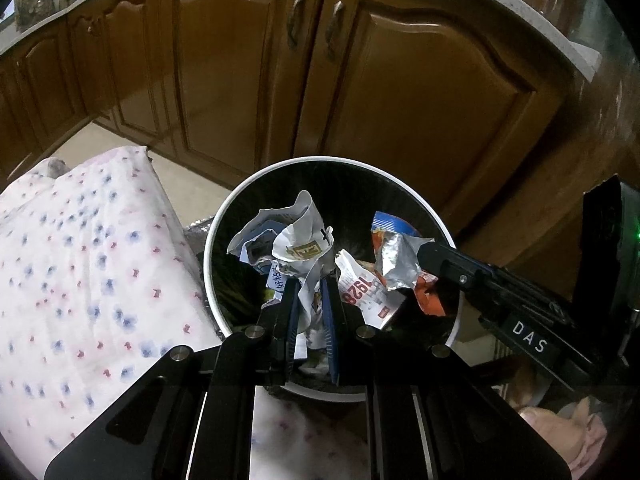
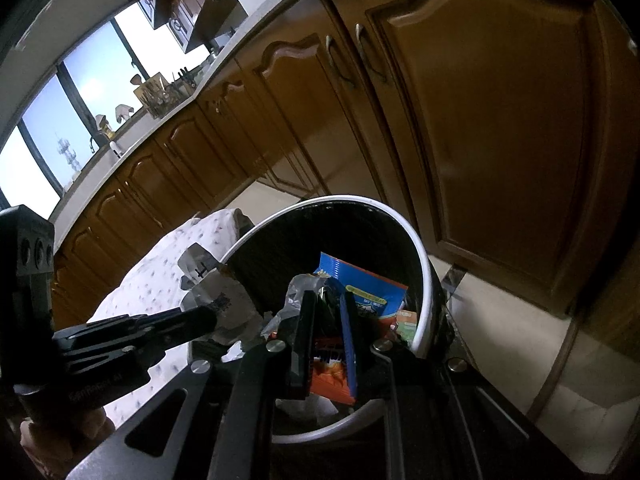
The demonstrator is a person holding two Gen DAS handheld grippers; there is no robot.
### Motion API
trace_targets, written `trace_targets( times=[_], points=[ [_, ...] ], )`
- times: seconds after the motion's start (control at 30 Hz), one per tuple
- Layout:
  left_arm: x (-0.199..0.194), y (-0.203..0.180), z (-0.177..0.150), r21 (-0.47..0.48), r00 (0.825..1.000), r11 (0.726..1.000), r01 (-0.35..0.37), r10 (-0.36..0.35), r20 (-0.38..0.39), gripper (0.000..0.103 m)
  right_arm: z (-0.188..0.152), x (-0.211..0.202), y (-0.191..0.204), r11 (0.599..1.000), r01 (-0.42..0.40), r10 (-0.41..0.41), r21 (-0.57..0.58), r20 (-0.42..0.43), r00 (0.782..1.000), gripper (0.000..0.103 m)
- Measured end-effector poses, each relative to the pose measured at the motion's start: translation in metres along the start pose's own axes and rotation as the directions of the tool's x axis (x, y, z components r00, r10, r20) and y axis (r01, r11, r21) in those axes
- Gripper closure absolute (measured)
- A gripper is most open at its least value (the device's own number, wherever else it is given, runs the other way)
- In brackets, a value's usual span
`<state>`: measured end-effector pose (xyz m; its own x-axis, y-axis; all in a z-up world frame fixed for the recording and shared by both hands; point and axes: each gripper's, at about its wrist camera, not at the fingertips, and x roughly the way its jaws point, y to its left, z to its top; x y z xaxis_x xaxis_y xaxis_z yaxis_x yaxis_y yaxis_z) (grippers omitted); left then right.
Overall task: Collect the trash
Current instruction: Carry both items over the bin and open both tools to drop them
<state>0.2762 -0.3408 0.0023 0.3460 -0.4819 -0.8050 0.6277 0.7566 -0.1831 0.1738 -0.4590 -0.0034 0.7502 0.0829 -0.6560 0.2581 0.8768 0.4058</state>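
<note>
A round bin with a white rim (image 1: 240, 196) and black inside stands on the floor below both grippers; it also shows in the right wrist view (image 2: 420, 276). My left gripper (image 1: 311, 286) is shut on a crumpled white wrapper (image 1: 304, 244) over the bin's mouth; that wrapper shows in the right wrist view (image 2: 224, 300). My right gripper (image 2: 328, 300) is shut on a silver and orange snack wrapper (image 2: 332, 376), also over the bin; it shows in the left wrist view (image 1: 396, 260). A white and red wrapper (image 1: 360, 292) and a blue packet (image 2: 360, 280) lie inside.
A table with a white flowered cloth (image 1: 80, 260) stands left of the bin. Brown wooden cabinet doors (image 1: 400, 100) rise close behind it under a pale countertop (image 2: 168, 120). Beige floor tiles (image 2: 500, 312) lie to the right.
</note>
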Motion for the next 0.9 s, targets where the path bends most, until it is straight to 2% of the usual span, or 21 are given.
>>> trace_targets(
  times=[0.63,0.73,0.83,0.9],
  points=[
    [0.0054,0.0057,0.0011,-0.023,1.000,1.000,0.002,-0.003,-0.026,0.090,0.0001,0.0046,-0.0007,1.000,0.011,-0.011,-0.003,-0.013,1.000,0.091],
    [0.0060,0.0065,0.0007,-0.027,1.000,1.000,0.006,-0.007,-0.030,0.090,0.0004,0.0069,-0.0005,1.000,0.017,-0.017,0.000,-0.016,1.000,0.087],
    [0.0058,0.0053,-0.0001,-0.021,0.999,1.000,0.003,-0.004,-0.034,0.078,0.0008,0.0079,-0.0029,1.000,0.012,-0.012,0.020,-0.020,1.000,0.080],
    [0.0024,0.0058,-0.0015,-0.021,1.000,1.000,-0.001,0.000,-0.026,0.061,0.0017,0.0044,-0.0035,1.000,0.008,-0.007,0.026,-0.006,1.000,0.067]
  ],
)
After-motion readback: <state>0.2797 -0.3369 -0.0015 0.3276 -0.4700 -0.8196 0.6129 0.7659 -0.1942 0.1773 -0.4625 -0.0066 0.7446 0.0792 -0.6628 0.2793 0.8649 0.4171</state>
